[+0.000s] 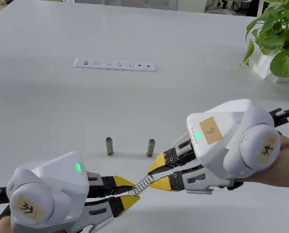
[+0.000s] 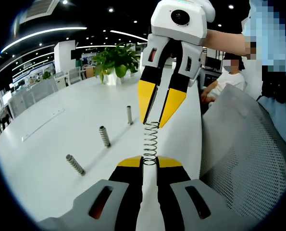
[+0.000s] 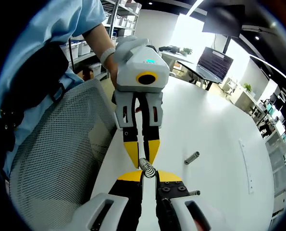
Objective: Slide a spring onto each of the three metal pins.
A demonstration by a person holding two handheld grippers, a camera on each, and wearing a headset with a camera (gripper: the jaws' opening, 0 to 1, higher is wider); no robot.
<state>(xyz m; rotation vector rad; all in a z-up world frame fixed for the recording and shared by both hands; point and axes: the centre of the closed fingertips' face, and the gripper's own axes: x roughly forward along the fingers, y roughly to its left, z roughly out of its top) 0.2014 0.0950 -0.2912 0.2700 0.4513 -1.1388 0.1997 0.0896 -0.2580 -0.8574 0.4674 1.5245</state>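
The left gripper (image 1: 132, 192) and right gripper (image 1: 152, 177) are each pinching one end of the spring (image 1: 143, 184), whose ends are disappearing between their fingers. On the counter (image 1: 47, 111), one loaded pin (image 1: 109, 145) and a second loaded pin (image 1: 150, 148) are standing upright beside a bare pin (image 2: 129, 114).

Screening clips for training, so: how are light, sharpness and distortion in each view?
Head view: even, soft light, faint shadows by the sprung pins, held spring sharp. Left gripper view: strong fisheye curving the table, ceiling lights flare as spots. Right gripper view: blown-out glare at top, same fisheye bend.
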